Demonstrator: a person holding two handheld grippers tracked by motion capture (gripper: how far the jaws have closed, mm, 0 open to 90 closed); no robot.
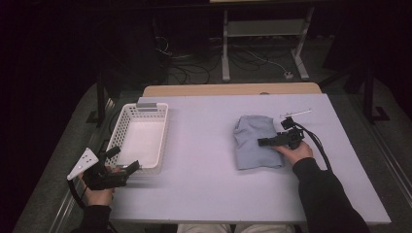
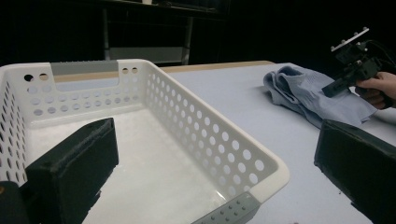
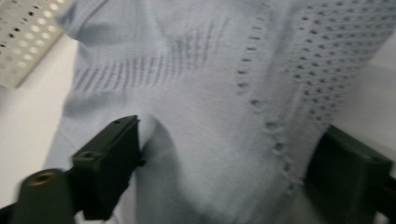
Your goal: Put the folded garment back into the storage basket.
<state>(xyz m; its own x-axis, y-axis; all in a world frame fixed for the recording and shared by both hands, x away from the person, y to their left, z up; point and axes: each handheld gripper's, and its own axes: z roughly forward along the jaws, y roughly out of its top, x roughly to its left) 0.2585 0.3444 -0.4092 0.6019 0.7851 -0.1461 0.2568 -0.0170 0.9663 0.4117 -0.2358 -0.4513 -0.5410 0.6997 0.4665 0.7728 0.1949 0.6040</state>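
Note:
A folded pale blue knitted cloth (image 1: 252, 141) lies on the right half of the table. My right gripper (image 1: 262, 141) reaches over it from the right, open. In the right gripper view its jaws stand wide apart (image 3: 229, 172) with the cloth (image 3: 210, 93) between them, the left jaw touching a fold. An empty white perforated basket (image 1: 138, 108) stands at the left. My left gripper (image 1: 133, 166) hovers open at the basket's near right corner. In the left gripper view its jaws (image 2: 215, 168) straddle the basket's rim (image 2: 210, 116), with the cloth (image 2: 303, 93) and the right gripper (image 2: 348, 74) farther off.
The table's lilac top (image 1: 204, 160) stretches between basket and cloth. A wooden edge (image 1: 233, 89) runs along the far side. Beyond it are a metal stand (image 1: 265, 29) and floor cables (image 1: 194, 63). A corner of the basket (image 3: 23, 37) appears in the right gripper view.

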